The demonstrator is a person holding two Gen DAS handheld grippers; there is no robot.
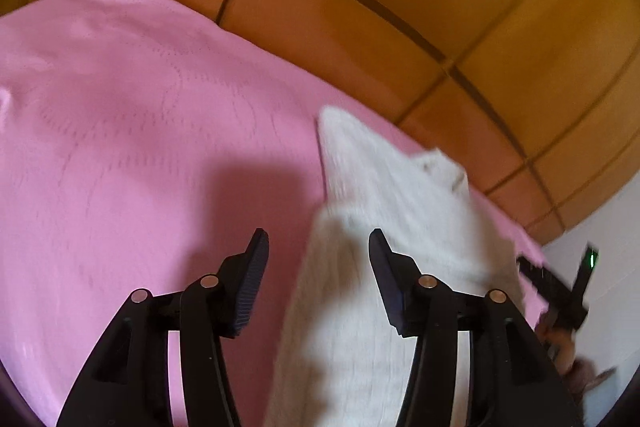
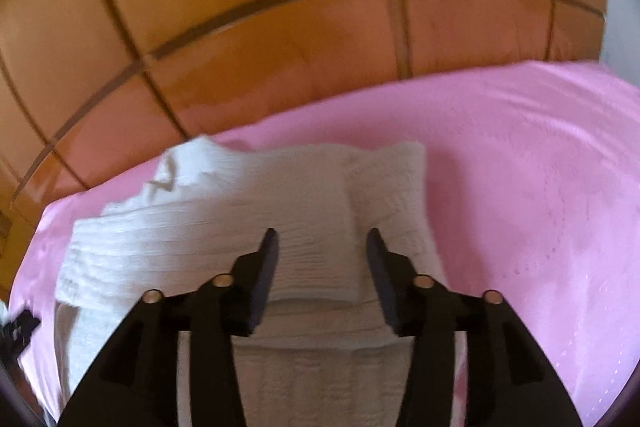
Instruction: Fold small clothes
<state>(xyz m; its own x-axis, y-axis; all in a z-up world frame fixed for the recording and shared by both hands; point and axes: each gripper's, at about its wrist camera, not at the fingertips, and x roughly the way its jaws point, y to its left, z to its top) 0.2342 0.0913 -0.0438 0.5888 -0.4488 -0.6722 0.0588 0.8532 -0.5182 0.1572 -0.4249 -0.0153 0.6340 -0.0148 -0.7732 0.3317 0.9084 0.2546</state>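
A small white knitted garment [image 2: 248, 219] lies partly folded on a pink bedspread [image 2: 520, 187]. One flap is laid across its body, and a folded sleeve end [image 2: 388, 179] sits at its right. My right gripper [image 2: 322, 247] hovers just above the folded part, jaws apart, nothing pinched between them. In the left wrist view the same white garment [image 1: 380, 227] runs up the right half of the frame. My left gripper [image 1: 318, 247] is open above its left edge, with no cloth gripped. The other gripper [image 1: 560, 291] shows at the right edge.
The pink bedspread [image 1: 120, 147] covers the bed. An orange wooden headboard [image 2: 280, 27] with dark grooves stands right behind it. A white wall [image 1: 608, 267] shows at the right. Part of a hand [image 1: 572, 359] holds the other gripper.
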